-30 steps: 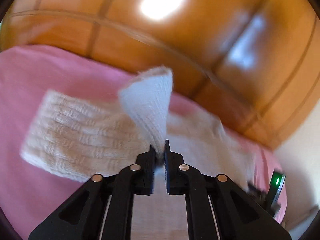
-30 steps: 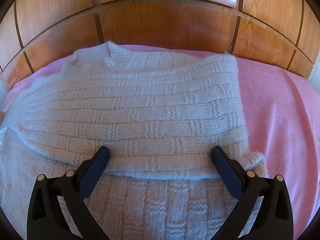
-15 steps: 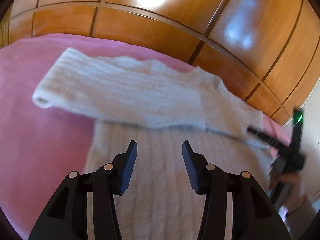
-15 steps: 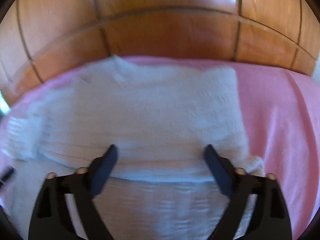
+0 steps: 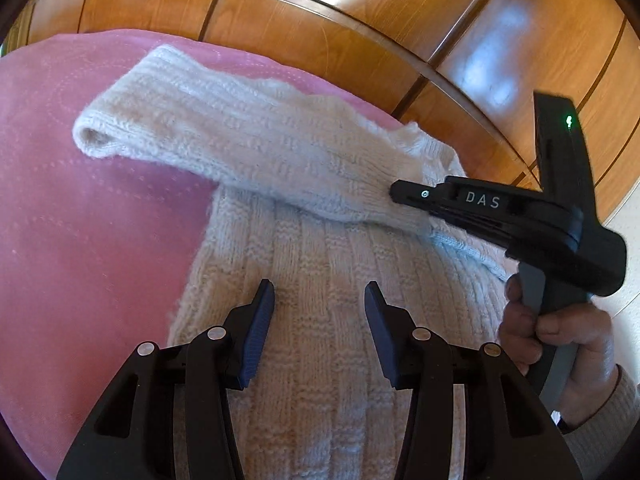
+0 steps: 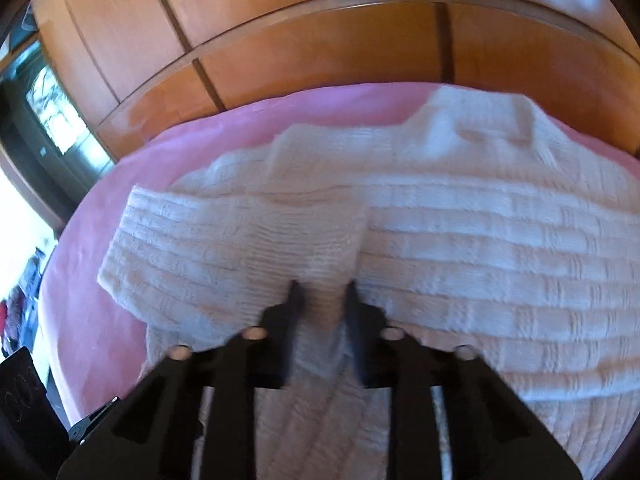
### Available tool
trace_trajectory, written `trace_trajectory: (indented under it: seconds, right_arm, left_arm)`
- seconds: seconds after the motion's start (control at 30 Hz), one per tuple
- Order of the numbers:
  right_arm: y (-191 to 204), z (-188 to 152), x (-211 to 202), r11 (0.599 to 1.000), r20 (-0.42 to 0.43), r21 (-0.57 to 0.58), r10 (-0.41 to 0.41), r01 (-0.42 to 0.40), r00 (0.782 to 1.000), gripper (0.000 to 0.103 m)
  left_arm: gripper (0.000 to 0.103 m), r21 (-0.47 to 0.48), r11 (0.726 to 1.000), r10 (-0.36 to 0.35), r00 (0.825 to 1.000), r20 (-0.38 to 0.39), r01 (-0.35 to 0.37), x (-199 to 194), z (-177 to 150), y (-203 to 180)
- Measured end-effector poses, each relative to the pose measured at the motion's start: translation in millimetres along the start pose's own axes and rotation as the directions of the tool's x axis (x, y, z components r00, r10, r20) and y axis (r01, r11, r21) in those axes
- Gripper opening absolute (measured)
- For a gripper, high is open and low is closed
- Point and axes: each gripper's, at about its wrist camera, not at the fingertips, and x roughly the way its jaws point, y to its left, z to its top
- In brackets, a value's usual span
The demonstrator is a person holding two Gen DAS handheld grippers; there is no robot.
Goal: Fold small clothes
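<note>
Left gripper now hangs with jaws partly apart over the sweater body, nothing between the pads; a second ago it was pinched shut on the sleeve cuff. That sleeve now lies folded across the chest, cuff end off to the left over the pink bedspread.

Right gripper was wide open over the folded sweater a second ago; now its jaws are nearly together with a bunch of knit from the sleeve's end clamped between them. In the left wrist view the same gripper comes in from the right, side-on, tip at the sleeve's right end, held by a hand in a knit cuff.

Writing: white "DAS" on the right gripper's side. Small green light on its upright post.

Right wrist view is motion-blurred; knit pattern and collar are soft. Sweater hem is cut off below both frames. Behind the bed: wood panels with glare.
</note>
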Motion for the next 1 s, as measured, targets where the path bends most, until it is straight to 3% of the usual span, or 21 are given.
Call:
trace_trajectory:
  seconds: [0.2, 0.33, 0.5, 0.67, 0.77, 0.83, 0.9, 1.0]
  right_arm:
    - [-6.2, 9.6, -76.6, 0.998, 0.204, -0.013, -0.064, 0.068, 0.977, 0.008]
    - [-60.2, 10.9, -125.5, 0.983, 0.293, 0.093, -0.18, 0.159, 0.939, 0.008]
    - [-144.1, -8.8, -131.3, 0.931, 0.211, 0.267, -0.31, 0.25, 0.927, 0.008]
    - [-191.6, -37.7, -105.2, 0.887, 0.082, 0.36, -0.338, 0.288, 0.938, 0.008]
    - [-204.0, -46.5, -97.5, 0.877, 0.062, 0.391, -0.328, 0.279, 0.943, 0.008]
    - [-205.4, -47.2, -103.2, 0.877, 0.072, 0.391, -0.331, 0.279, 0.941, 0.015]
    - [-203.7, -47.3, -115.0, 0.877, 0.088, 0.374, -0.356, 0.301, 0.93, 0.045]
    - [-186.7, -44.0, -131.3, 0.901, 0.151, 0.327, -0.346, 0.283, 0.926, 0.045]
  left_arm:
    - [0.046, -0.005, 1.0, -0.004, 1.0, 0.003, 0.004, -0.6, -0.8, -1.7]
    - [0.046, 0.001, 1.0, 0.006, 1.0, 0.002, -0.006, -0.1, -2.0, -3.1]
    - [0.046, 0.013, 1.0, 0.024, 1.0, -0.001, -0.024, 2.3, -2.0, -7.1]
    - [0.046, 0.02, 0.999, 0.034, 0.999, -0.003, -0.034, 3.7, -1.3, -9.4]
    - [0.046, 0.022, 0.999, 0.04, 0.999, -0.01, -0.039, 3.4, -0.5, -10.2]
    - [0.046, 0.026, 0.998, 0.05, 0.998, -0.032, -0.05, 1.0, 4.4, -13.8]
    - [0.046, 0.036, 0.999, 0.04, 0.999, -0.033, -0.039, -5.7, 10.5, -16.6]
    - [0.046, 0.081, 0.997, 0.012, 0.999, 0.034, -0.015, -22.5, 28.9, -25.2]
